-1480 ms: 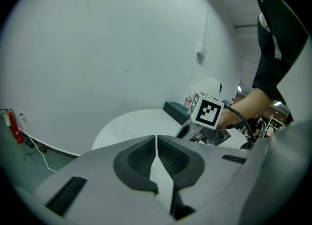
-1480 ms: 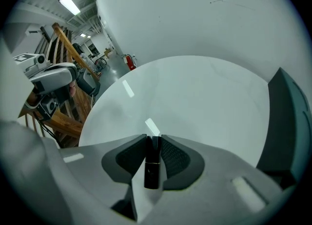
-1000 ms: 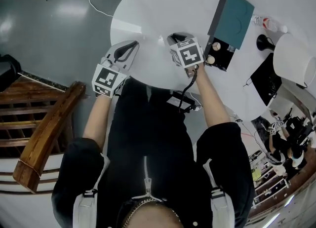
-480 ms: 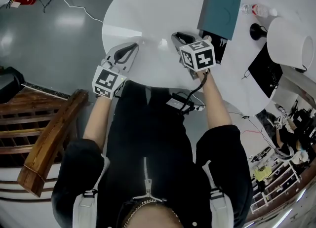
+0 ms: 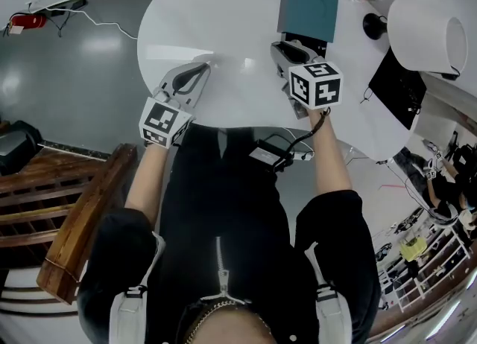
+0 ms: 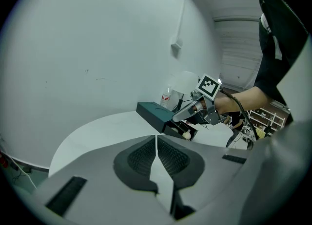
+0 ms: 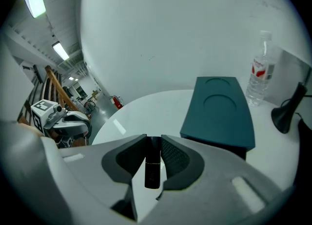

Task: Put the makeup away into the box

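My right hand-held gripper [image 5: 287, 53] grips a dark makeup tube [image 7: 152, 173] over the table [image 5: 223, 30], just short of the teal box [image 7: 219, 112] at the far right. It isn't in yet. My left hand-held gripper [image 6: 156, 143] is closed, empty.

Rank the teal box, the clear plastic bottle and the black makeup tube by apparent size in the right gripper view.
Largest: teal rectangular box.
Next: clear plastic bottle with red label.
Smallest: slim black makeup tube in the right gripper, though nearest the camera.
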Tool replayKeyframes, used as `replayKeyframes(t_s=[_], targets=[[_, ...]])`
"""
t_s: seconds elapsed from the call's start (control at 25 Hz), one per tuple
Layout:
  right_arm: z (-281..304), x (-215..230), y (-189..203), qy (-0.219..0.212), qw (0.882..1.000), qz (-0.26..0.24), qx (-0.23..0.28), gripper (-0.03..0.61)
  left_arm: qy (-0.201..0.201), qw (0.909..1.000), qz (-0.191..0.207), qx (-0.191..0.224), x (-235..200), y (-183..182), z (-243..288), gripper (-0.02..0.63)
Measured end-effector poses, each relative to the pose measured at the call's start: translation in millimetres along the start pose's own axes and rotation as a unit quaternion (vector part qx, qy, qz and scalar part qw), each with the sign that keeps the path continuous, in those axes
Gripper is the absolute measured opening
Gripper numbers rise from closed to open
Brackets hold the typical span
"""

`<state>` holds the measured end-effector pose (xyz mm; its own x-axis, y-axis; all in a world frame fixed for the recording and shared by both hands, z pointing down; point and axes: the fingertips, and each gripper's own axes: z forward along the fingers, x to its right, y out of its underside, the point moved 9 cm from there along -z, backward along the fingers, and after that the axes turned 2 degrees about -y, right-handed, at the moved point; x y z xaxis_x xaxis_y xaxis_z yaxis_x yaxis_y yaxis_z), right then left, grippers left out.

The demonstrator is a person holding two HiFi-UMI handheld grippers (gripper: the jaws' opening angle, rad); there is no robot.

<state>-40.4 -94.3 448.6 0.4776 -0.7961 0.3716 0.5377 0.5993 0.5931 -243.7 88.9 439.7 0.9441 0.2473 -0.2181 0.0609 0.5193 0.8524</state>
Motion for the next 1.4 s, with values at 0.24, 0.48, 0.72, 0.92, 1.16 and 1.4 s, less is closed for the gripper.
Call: replayKeyframes(t_s=[0.24,0.48,0.72,0.92,1.16,1.4], targets=[[-37,32,13,0.047,0.998,0.033,0.030,0.094,0.022,0.9997,0.013,-0.006,21,-4,16,0.014],[-57,70,32,0.093,0.992,0.076,0.041,0.094,0.028,0.9993,0.024,-0.012,36,-16,30,0.014],[-48,95,51,0.100,0.986,0.129,0.026,0.094,0.034,0.9990,0.025,-0.012,44,-11,31,0.014],[-35,107,57,0.114,0.982,0.150,0.007,0.094,0.028,0.9993,0.021,-0.015,48,-6,26,0.014],[-25,108,56,0.137,0.980,0.146,-0.017,0.094,0.017,0.9996,0.013,-0.017,46,3,16,0.014],[-20,106,52,0.150,0.979,0.132,-0.026,0.094,0.011,0.9998,0.010,-0.016,44,3,11,0.014]])
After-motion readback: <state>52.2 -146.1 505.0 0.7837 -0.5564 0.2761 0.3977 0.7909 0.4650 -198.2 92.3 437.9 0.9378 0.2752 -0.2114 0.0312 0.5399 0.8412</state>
